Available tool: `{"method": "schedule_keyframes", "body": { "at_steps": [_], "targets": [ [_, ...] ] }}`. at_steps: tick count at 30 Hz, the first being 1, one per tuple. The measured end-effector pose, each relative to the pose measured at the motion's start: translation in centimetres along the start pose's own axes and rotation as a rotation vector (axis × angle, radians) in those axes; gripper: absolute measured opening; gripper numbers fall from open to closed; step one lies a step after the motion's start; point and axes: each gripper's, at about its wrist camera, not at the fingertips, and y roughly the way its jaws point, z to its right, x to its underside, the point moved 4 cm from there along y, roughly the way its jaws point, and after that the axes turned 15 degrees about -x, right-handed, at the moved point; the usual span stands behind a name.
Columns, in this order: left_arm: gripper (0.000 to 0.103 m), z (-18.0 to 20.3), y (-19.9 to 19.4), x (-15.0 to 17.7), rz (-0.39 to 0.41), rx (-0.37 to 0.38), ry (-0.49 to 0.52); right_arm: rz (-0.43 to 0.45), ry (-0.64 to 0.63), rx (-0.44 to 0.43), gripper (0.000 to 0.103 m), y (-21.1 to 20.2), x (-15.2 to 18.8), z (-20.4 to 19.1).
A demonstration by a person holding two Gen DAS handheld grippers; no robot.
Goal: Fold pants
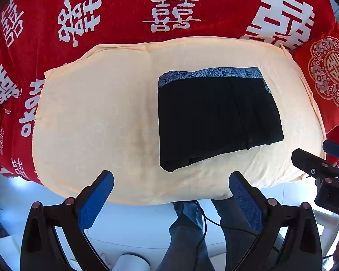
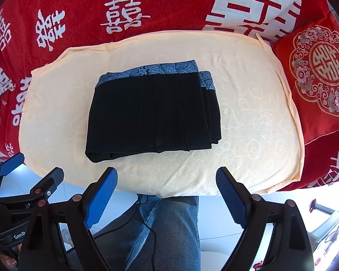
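Both grippers, left (image 1: 170, 188) and right (image 2: 166, 184), hover spread wide and empty near the folded black pants (image 2: 153, 113) lying on a cream towel (image 2: 248, 135) over red cloth (image 2: 79, 0).

Red cushion (image 1: 330, 72) cut off rightward.

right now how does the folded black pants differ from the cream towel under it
The pants are black with a blue patterned waistband, folded into a compact stack; the towel is pale cream and spread out in one layer. The pants are far smaller and lie on the towel. Both are cloth, and neither is gripped.
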Motion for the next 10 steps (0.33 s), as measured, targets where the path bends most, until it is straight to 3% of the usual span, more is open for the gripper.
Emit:
{"method": "schedule_keyframes", "body": {
  "at_steps": [10],
  "targets": [
    [0.102,0.47,-0.08,-0.1,0.025,0.038,0.037,-0.006,0.001,0.004,0.091,0.13,-0.18,0.15]
  ]
}}
